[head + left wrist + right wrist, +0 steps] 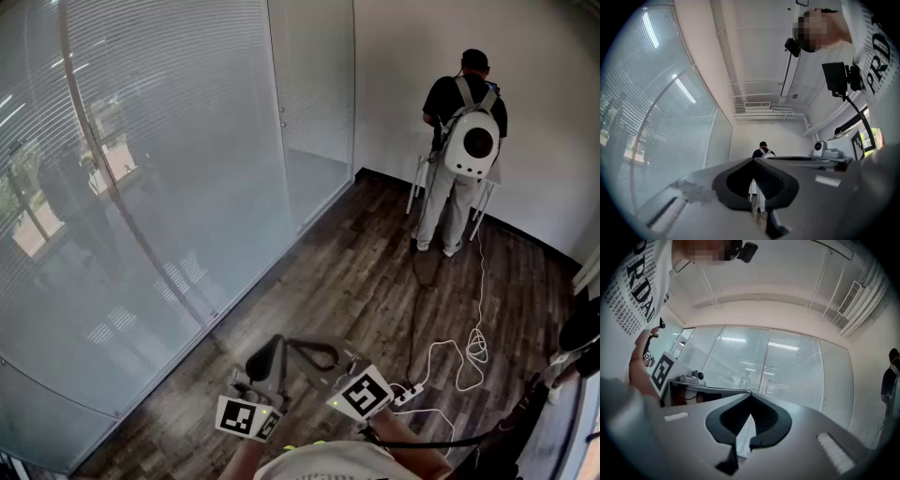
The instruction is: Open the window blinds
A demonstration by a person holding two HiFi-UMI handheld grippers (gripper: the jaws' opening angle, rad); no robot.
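Left gripper [265,356] and right gripper [311,351]: jaws closed tip to tip, empty. Window blinds [169,169] lowered, along left side. Far right: person [464,131] at wall, white cable [466,352] looped on wood floor [356,272]. Open floor between grippers and blinds' lower edge.
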